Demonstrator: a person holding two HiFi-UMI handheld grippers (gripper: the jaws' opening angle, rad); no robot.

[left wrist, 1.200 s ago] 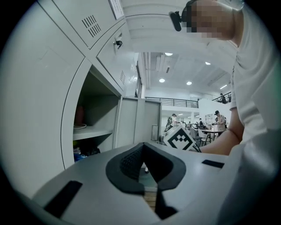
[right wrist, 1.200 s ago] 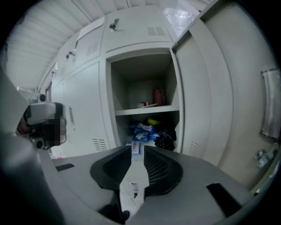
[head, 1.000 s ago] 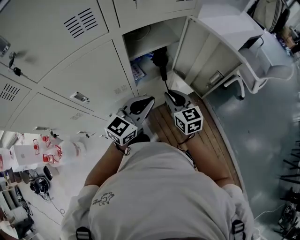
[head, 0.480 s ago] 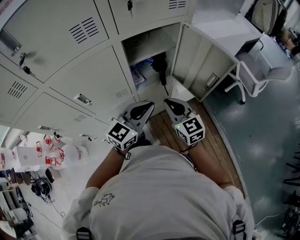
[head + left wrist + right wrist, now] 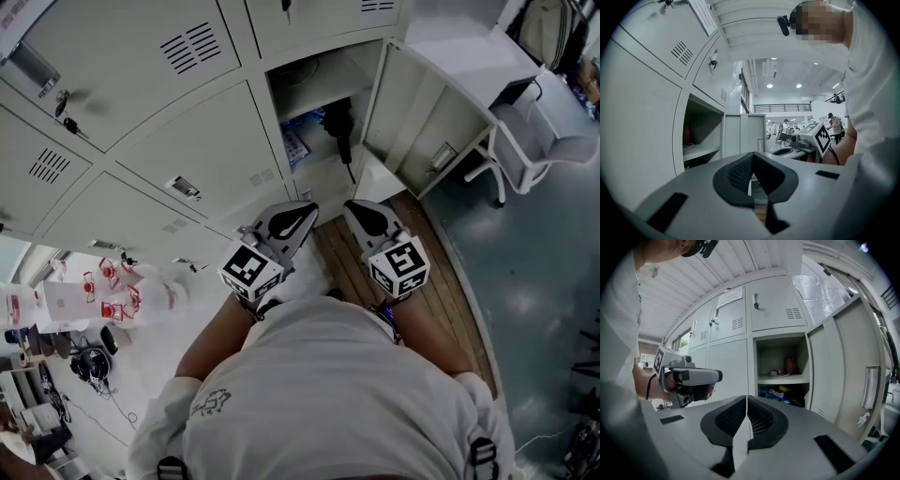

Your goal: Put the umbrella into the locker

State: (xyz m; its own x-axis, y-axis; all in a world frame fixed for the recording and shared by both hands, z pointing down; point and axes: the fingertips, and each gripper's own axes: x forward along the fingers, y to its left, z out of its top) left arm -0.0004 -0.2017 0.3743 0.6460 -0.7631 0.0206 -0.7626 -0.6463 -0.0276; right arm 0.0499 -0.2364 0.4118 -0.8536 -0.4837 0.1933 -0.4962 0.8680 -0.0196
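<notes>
The black folded umbrella point(image 5: 339, 129) stands in the lower compartment of the open locker point(image 5: 314, 80), its thin end hanging toward the floor. It shows as a dark shape point(image 5: 797, 402) in the right gripper view, beside blue packets. The locker door point(image 5: 417, 122) is swung out to the right. My left gripper point(image 5: 302, 212) and right gripper point(image 5: 352, 208) sit side by side just short of the locker, apart from the umbrella. Both are shut with nothing between the pads. The left gripper view shows the right gripper point(image 5: 812, 139) beside it.
Closed lockers point(image 5: 178, 141) fill the left, one with keys point(image 5: 64, 103) in its lock. A white desk and chair point(image 5: 534, 131) stand at the right. A wooden board point(image 5: 441, 281) lies underfoot. Clutter and cables point(image 5: 94, 309) sit at the lower left. People stand far back point(image 5: 832, 124).
Both grippers have drawn back a little from the locker opening. The right gripper's tip was close to the umbrella's hanging end and is now apart from it; the umbrella stays in the locker.
</notes>
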